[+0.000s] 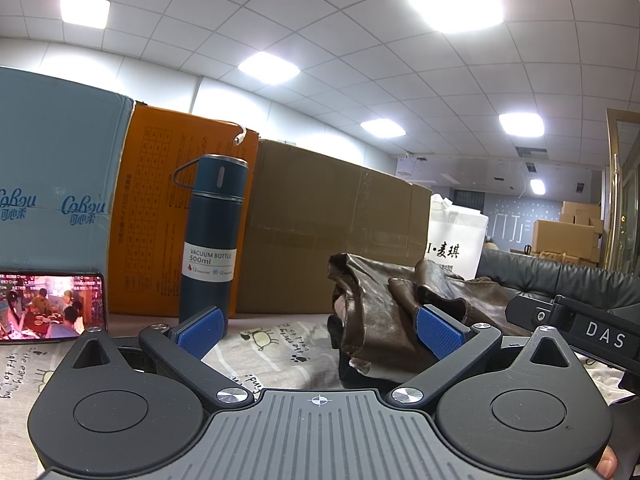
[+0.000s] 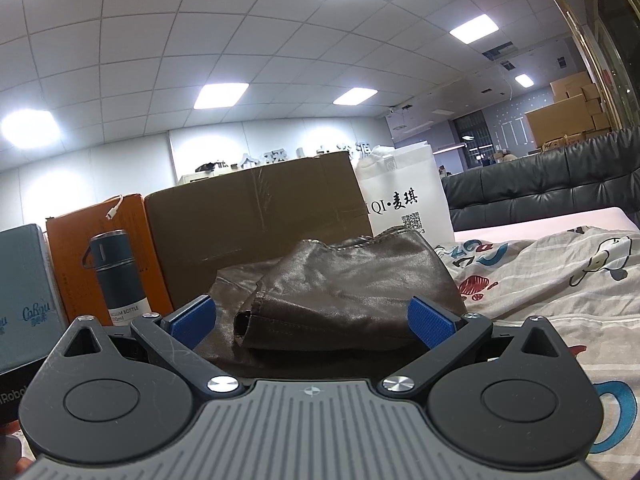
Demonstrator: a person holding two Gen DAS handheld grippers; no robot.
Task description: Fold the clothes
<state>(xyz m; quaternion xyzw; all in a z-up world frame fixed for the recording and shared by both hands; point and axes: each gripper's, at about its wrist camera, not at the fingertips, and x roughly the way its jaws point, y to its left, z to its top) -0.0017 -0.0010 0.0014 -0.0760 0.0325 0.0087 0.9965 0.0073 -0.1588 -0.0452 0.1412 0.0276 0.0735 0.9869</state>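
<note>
A brown leather garment [image 1: 384, 304] lies crumpled on a printed bedsheet [image 1: 280, 344], just ahead and right of my left gripper [image 1: 320, 330], which is open with nothing between its blue pads. In the right wrist view the same garment [image 2: 344, 288] is a folded heap directly in front of my right gripper [image 2: 312, 322]. That gripper is open too, its blue pads [image 2: 430, 326] standing either side of the garment's near edge without closing on it. The right gripper's black body [image 1: 580, 328] shows at the right of the left wrist view.
A blue vacuum bottle [image 1: 212, 240] stands at the back left beside an orange box [image 1: 160, 216], a large brown carton [image 1: 332, 232] and a blue carton [image 1: 52, 176]. A phone [image 1: 52, 306] plays video at left. A white bag [image 2: 404, 196] and black sofa [image 2: 540, 184] lie beyond.
</note>
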